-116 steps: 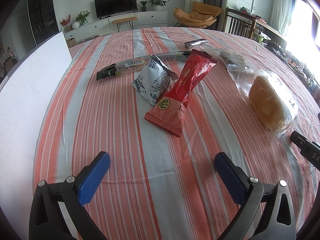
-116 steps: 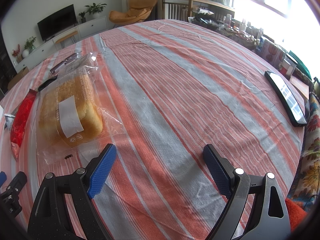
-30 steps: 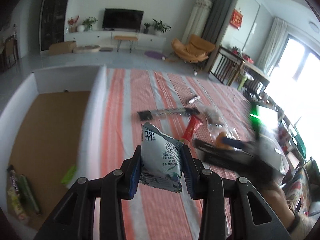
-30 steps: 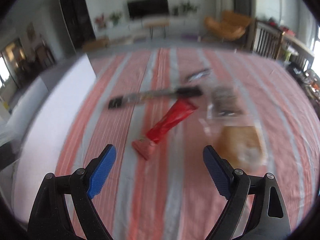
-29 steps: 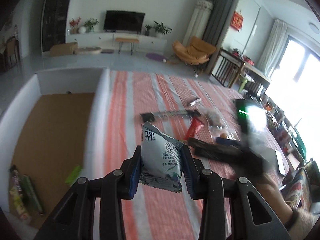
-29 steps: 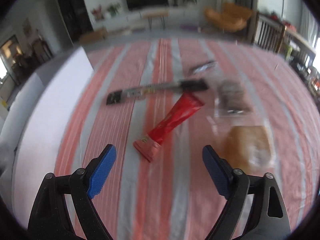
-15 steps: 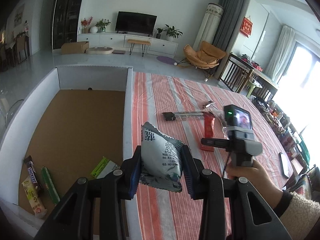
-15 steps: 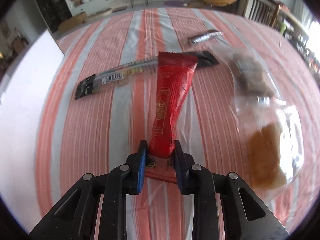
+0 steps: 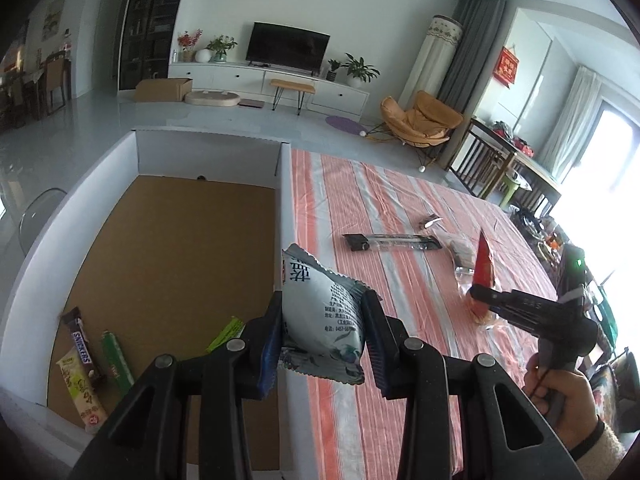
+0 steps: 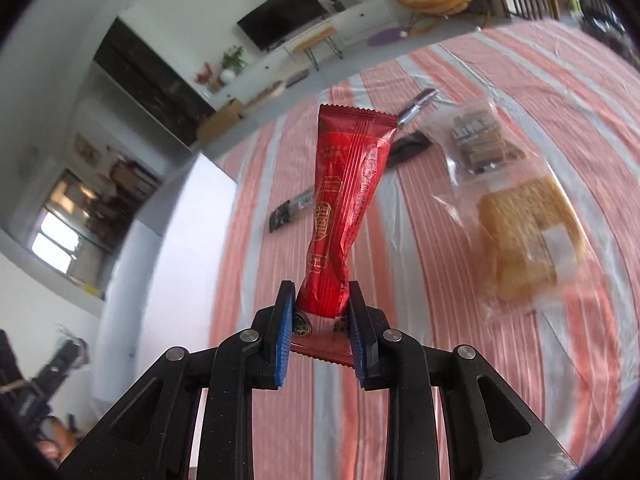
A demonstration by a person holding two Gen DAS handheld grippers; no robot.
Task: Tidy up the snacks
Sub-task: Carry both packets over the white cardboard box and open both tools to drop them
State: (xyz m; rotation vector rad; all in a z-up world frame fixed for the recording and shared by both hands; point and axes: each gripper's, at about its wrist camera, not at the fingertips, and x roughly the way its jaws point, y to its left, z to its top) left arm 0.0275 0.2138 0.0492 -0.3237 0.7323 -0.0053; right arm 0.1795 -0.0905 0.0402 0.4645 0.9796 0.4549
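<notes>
Left gripper (image 9: 322, 342) fingers clamped on pale blue-white foil snack pouch (image 9: 320, 312), poised at right wall of white cardboard box with brown floor (image 9: 168, 256); drop zone lies just leftward. Right gripper (image 10: 320, 334) fingers pinching long red foil sachet (image 10: 346, 208) by base, long axis pointing away, lifted above striped counter (image 10: 460, 320); box further left. Left hand nearer.

The red packet (image 10: 344, 216) is glossy foil; the surface (image 10: 460, 280) wears striped woven cloth; the box floor (image 9: 168, 248) is matt cardboard.

Bare brown floor of the box (image 9: 176, 240), snack bars (image 9: 92, 364) only in its near-left corner
</notes>
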